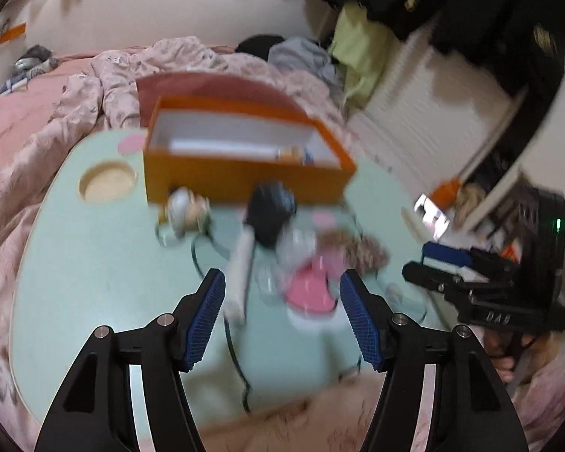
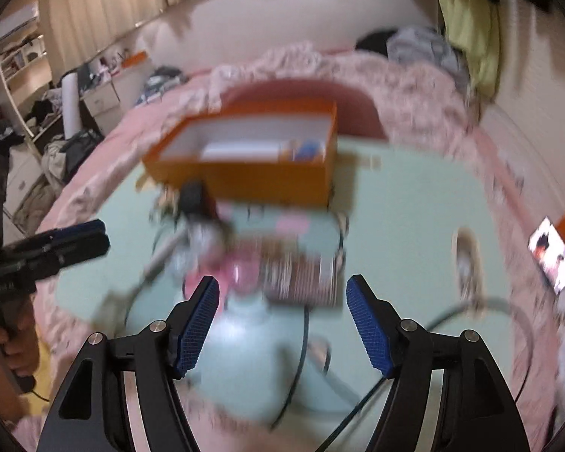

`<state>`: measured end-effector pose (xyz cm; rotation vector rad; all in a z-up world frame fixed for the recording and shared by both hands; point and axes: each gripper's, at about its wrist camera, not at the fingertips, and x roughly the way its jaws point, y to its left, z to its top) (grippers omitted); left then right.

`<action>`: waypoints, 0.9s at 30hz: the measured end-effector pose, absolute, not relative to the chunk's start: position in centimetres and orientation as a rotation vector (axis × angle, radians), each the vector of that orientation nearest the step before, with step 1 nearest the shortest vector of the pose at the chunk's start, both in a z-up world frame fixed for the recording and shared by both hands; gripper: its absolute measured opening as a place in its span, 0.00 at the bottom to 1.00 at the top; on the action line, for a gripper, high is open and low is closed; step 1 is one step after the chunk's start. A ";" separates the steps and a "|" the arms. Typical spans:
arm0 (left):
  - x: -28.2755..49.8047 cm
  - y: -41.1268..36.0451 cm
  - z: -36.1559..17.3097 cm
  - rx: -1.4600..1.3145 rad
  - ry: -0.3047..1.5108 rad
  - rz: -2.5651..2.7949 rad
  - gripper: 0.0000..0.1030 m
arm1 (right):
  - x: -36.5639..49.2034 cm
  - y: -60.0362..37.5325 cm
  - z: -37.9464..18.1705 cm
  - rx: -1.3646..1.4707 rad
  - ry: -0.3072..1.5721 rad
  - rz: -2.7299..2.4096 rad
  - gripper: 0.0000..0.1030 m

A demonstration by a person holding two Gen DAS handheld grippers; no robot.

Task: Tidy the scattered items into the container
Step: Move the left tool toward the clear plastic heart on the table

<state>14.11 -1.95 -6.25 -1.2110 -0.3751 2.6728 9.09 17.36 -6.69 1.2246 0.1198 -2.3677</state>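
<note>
Left wrist view: left gripper spread and empty over the scattered pile on the mint table, just in front of the orange box.
Right gripper also spread, holding nothing. The pile looks light and mixed: a soft pink piece, a stiff white stick, thin cables. Probably pinch the pink piece mid-body. The box is mostly bare, with a small blurred item at one end.
</note>
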 end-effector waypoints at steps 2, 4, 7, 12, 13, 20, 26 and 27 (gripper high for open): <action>15.0 -0.9 -7.2 -1.229 -0.291 2.725 0.62 | 9.7 17.7 -8.1 1.265 0.138 -2.390 0.68; 15.4 -0.5 -7.7 -1.226 -0.286 2.754 0.62 | 10.0 18.0 -9.1 1.270 0.131 -2.422 0.68; 15.2 -0.9 -7.6 -1.152 -0.327 2.764 0.55 | 9.6 18.1 -10.1 1.303 0.096 -2.439 0.68; 13.5 -0.3 -7.8 -1.174 -0.294 2.723 0.52 | 9.6 18.6 -10.6 1.303 0.051 -2.430 0.68; 13.0 0.1 -8.0 -1.178 -0.271 2.712 0.52 | 9.6 18.7 -10.6 1.302 0.045 -2.429 0.68; 9.2 1.6 -9.6 -1.248 -0.123 2.716 0.36 | 9.7 18.9 -10.5 1.299 0.024 -2.422 0.68; 7.7 1.7 -11.4 -1.354 -0.063 2.689 0.34 | 9.6 19.2 -10.5 1.295 -0.015 -2.416 0.68; 7.7 1.6 -11.8 -1.357 -0.072 2.683 0.35 | 9.6 19.3 -10.4 1.293 -0.029 -2.416 0.68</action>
